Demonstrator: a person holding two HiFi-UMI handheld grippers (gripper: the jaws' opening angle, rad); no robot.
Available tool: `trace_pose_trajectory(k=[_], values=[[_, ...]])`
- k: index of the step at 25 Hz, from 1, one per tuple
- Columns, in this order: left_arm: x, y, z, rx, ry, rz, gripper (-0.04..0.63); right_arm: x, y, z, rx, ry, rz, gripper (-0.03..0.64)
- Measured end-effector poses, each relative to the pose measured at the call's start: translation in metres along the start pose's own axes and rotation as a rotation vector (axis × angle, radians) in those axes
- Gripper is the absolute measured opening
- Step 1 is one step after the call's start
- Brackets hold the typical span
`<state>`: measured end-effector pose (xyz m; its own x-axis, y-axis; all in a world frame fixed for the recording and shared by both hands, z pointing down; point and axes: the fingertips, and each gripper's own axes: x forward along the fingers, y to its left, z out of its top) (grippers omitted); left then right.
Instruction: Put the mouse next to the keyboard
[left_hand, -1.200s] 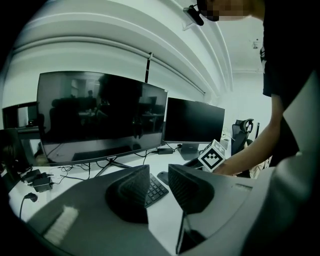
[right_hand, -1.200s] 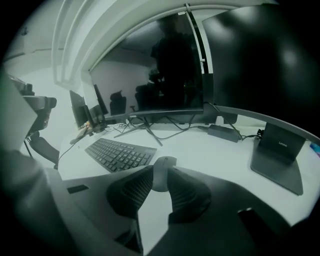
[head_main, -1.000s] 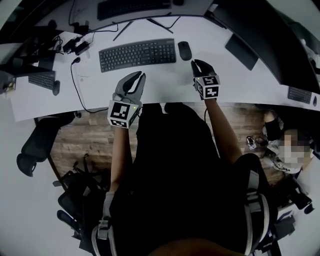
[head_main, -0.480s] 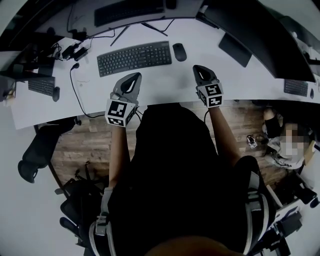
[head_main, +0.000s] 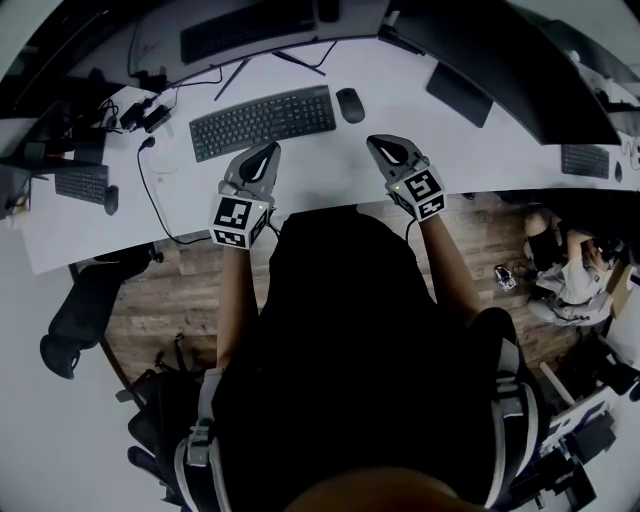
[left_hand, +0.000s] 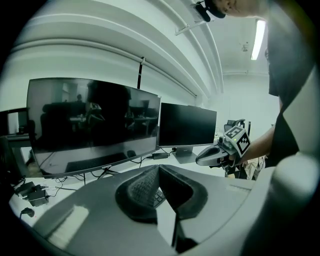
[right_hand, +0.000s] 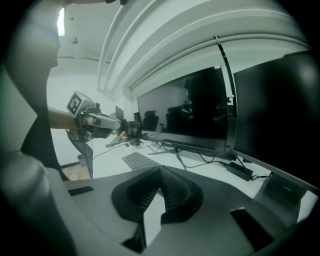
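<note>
- Bench (head_main: 330, 170): white, curved, running across the far part of the head view. A wooden floor (head_main: 170, 290) lies below its near edge.
- Far left of the bench: a cluster of black cables and adapters (head_main: 140, 108), well apart from both tongs.
- Keyboard (head_main: 262, 122): black, flat on the bench, left of centre, with its long side running left to right.
- Left tongs (head_main: 266, 152): pressed together, with nothing between the pads. They are held over the near part of the bench, and the tips point at the near edge of the keyboard, near its right half. They do not touch it.
- Mouse (head_main: 350, 104): black, resting on the bench just beside the right end of the keyboard, with a narrow gap between them.
- Mouse relative to the tongs: it lies farther out than both tips and between them in the left-to-right direction. It is nearer to the right tongs than to the left. Neither tongs touches it.
- Right tongs (head_main: 378, 143): pressed together and empty. They are held above the bench, near side and slightly right of the mouse, with bare bench surface between the tip and the mouse.
- Marker cubes: one sits on each gripper, at the near edge of the bench.
- Far side of the bench: a wide dark monitor (left_hand: 95, 125) stands with a smaller monitor (left_hand: 187, 125) to its right. Both screens are off.
</note>
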<state>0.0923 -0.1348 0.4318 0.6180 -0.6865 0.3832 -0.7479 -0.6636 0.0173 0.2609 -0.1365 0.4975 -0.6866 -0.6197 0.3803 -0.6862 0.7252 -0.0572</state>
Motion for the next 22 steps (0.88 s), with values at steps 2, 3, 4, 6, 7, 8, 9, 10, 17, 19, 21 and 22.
trace_pose_trajectory(k=[2, 3, 4, 6, 7, 8, 9, 10, 17, 19, 21, 22], values=[[0.001, 0.001, -0.001, 0.001, 0.004, -0.006, -0.002, -0.001, 0.004, 0.009, -0.018, -0.021, 0.03, 0.002], [0.001, 0.001, -0.002, 0.001, 0.006, -0.009, -0.002, -0.002, 0.005, 0.013, -0.024, -0.029, 0.037, 0.002], [0.001, 0.002, -0.002, 0.002, 0.008, -0.011, -0.002, -0.002, 0.005, 0.016, -0.029, -0.034, 0.039, 0.002], [0.002, 0.002, -0.002, 0.003, 0.01, -0.015, 0.0, -0.003, 0.005, 0.02, -0.039, -0.038, 0.038, 0.002], [0.002, 0.003, -0.001, 0.004, 0.011, -0.017, -0.002, -0.003, 0.004, 0.022, -0.041, -0.039, 0.035, 0.002], [0.003, 0.003, 0.0, 0.006, 0.011, -0.019, 0.0, -0.003, 0.004, 0.023, -0.042, -0.039, 0.032, 0.002], [0.004, 0.004, 0.0, 0.007, 0.011, -0.021, -0.001, -0.003, 0.004, 0.023, -0.042, -0.039, 0.029, 0.002], [0.005, 0.004, 0.001, 0.009, 0.011, -0.023, 0.0, -0.003, 0.003, 0.023, -0.041, -0.038, 0.026, 0.002], [0.009, 0.005, 0.004, 0.02, 0.013, -0.033, -0.002, -0.002, 0.003, 0.02, -0.046, -0.027, 0.017, 0.002], [0.01, 0.005, 0.005, 0.02, 0.012, -0.034, -0.002, -0.001, 0.001, 0.019, -0.043, -0.025, 0.014, 0.002], [0.012, 0.005, 0.006, 0.022, 0.011, -0.036, -0.002, -0.002, 0.0, 0.016, -0.038, -0.021, 0.01, 0.002], [0.012, 0.005, 0.006, 0.023, 0.012, -0.037, 0.0, -0.002, -0.001, 0.015, -0.035, -0.02, 0.008, 0.002]])
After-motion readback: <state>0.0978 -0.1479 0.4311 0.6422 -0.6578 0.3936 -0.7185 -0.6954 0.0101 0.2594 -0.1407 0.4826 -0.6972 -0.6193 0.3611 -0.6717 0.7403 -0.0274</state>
